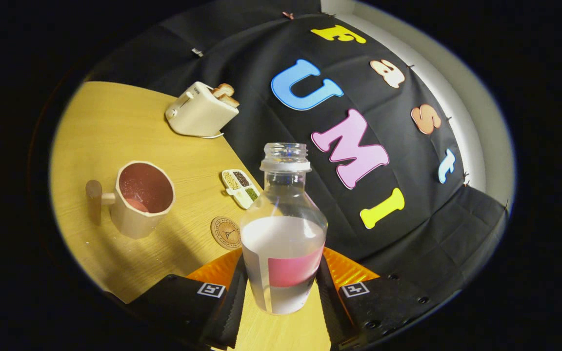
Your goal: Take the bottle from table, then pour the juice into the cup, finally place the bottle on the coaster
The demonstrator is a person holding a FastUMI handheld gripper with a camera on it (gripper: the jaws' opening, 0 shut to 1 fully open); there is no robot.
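The gripper (281, 287) had the bottle (283, 234) squeezed between its two fingers, one on each side. The bottle had no cap on, and its open top pointed away from the gripper. It looked lifted off the tabletop (110, 122) and the whole view leaned. The cup (137, 200) sat ahead and off to the left. The round coaster (226, 233) lay between the cup and the bottle, closer to the bottle. To pour, I thought the bottle's top had to tip left toward the cup.
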